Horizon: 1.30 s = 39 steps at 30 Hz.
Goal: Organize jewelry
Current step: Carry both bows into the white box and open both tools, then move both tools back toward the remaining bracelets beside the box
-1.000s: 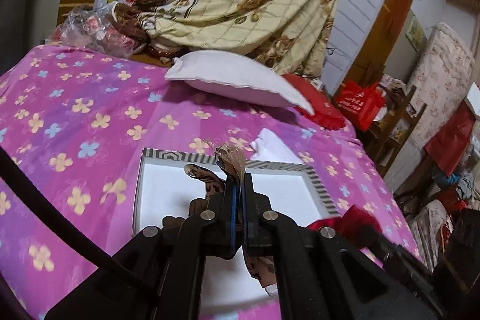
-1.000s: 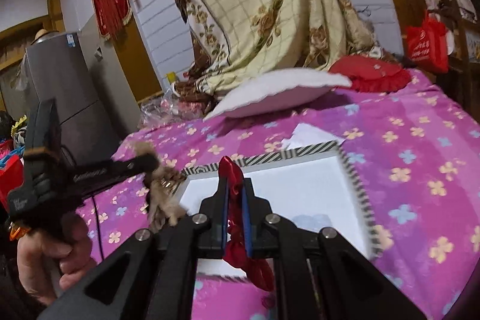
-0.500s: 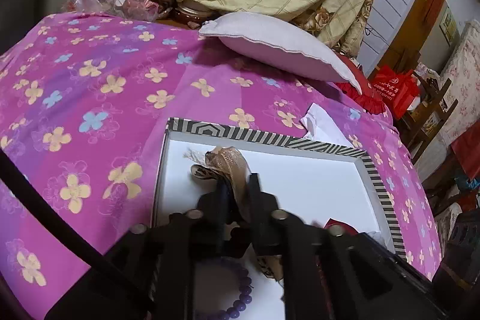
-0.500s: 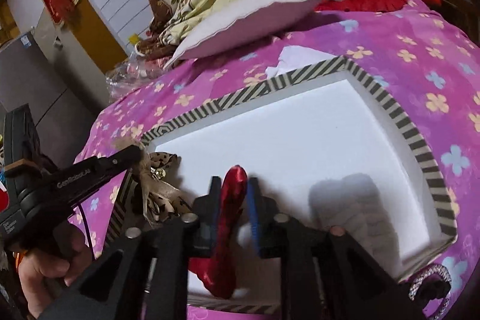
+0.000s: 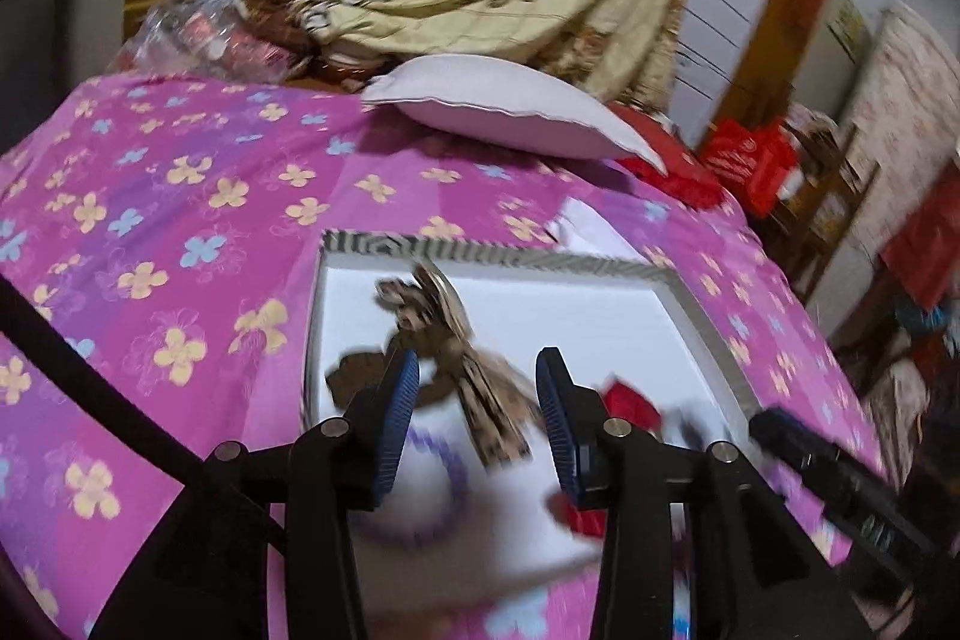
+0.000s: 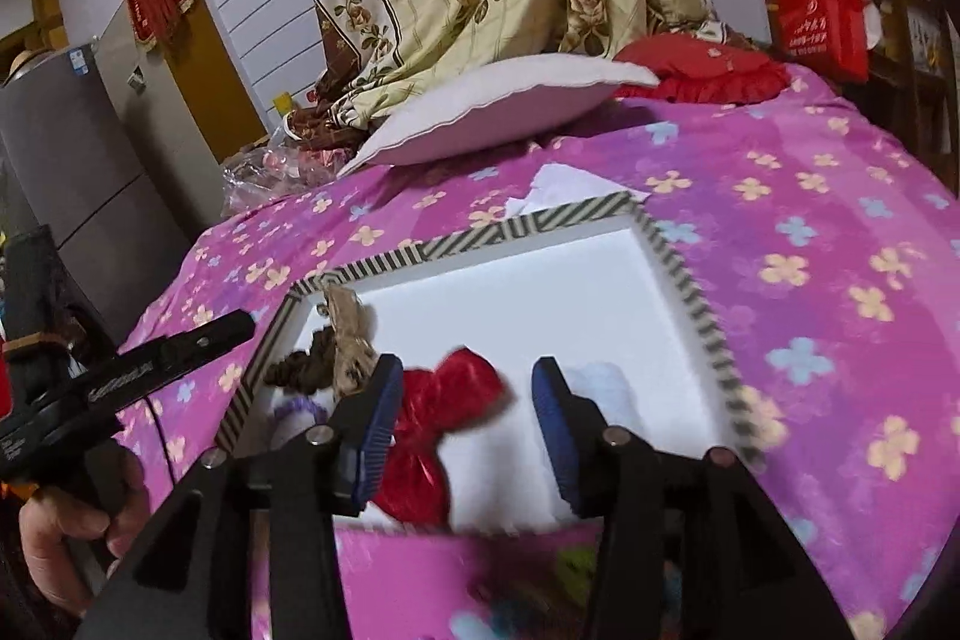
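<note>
Left wrist: left gripper [image 5: 477,415] is spread wide over leopard bow [image 5: 444,334] in tray [image 5: 480,256]; purple bracelet [image 5: 444,496] is seen | right wrist: right gripper [image 6: 462,427] is likewise wide, red bow [image 6: 438,424] lies in tray.

Pink floral bed [image 6: 810,196]: striped-rim tray [image 6: 690,292], white pillow [image 6: 498,112], red cushion [image 6: 702,67].

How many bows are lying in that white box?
2: a leopard-print bow near the box's left side, and a red bow toward its front. More may hide behind the grippers.
</note>
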### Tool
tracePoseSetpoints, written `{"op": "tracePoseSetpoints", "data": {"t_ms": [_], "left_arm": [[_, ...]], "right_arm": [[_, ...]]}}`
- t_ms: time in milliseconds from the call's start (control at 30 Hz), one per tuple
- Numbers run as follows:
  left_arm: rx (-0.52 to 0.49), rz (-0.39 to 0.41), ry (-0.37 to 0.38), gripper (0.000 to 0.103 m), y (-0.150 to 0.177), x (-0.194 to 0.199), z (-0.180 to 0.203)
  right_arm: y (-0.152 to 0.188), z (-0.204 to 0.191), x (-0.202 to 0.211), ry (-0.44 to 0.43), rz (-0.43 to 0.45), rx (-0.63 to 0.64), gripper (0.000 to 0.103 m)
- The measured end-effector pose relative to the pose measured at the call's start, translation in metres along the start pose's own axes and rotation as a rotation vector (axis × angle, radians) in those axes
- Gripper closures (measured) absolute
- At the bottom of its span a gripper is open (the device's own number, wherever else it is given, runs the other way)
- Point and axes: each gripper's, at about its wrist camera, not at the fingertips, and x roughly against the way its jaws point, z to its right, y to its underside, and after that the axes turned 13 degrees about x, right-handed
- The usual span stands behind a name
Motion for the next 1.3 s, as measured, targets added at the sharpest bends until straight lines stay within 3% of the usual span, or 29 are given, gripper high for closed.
{"op": "tracePoseSetpoints", "data": {"t_ms": [200, 367, 433, 533, 600, 733, 900, 967, 1100, 1167, 1300], "left_arm": [[-0.042, -0.028, 0.047, 0.078, 0.049, 0.049, 0.001], [-0.020, -0.115, -0.011, 0.078, 0.094, 0.068, -0.013], [-0.012, -0.150, -0.030, 0.078, 0.108, 0.068, -0.017], [-0.023, -0.170, -0.074, 0.078, 0.126, 0.068, -0.016], [-0.027, -0.183, -0.083, 0.078, 0.134, 0.066, -0.015], [-0.026, -0.199, -0.112, 0.077, 0.140, 0.060, -0.017], [0.109, -0.181, -0.106, 0.078, 0.132, 0.056, -0.039], [0.126, -0.176, -0.111, 0.078, 0.132, 0.054, -0.041], [0.090, -0.201, -0.100, 0.078, 0.135, 0.050, -0.033], [0.082, -0.203, -0.096, 0.078, 0.135, 0.049, -0.030], [0.098, -0.204, -0.087, 0.078, 0.134, 0.048, -0.032]], "right_arm": [[0.043, 0.023, 0.056, 0.064, -0.047, -0.023, 0.047], [0.087, 0.053, 0.088, 0.078, -0.134, -0.141, 0.047], [0.100, 0.055, 0.094, 0.074, -0.164, -0.133, 0.046], [0.119, 0.051, 0.088, 0.107, -0.274, -0.065, 0.041], [0.125, 0.049, 0.081, 0.100, -0.314, -0.043, 0.040], [0.121, 0.046, 0.080, 0.090, -0.306, -0.047, 0.027], [0.112, 0.053, 0.076, 0.100, -0.278, -0.106, 0.023], [0.102, 0.054, 0.076, 0.104, -0.221, -0.081, 0.030], [0.077, 0.049, 0.072, 0.102, -0.124, 0.104, 0.050], [0.071, 0.049, 0.058, 0.091, -0.133, 0.175, 0.068], [0.067, 0.059, 0.038, 0.088, -0.143, 0.198, 0.075]]}}
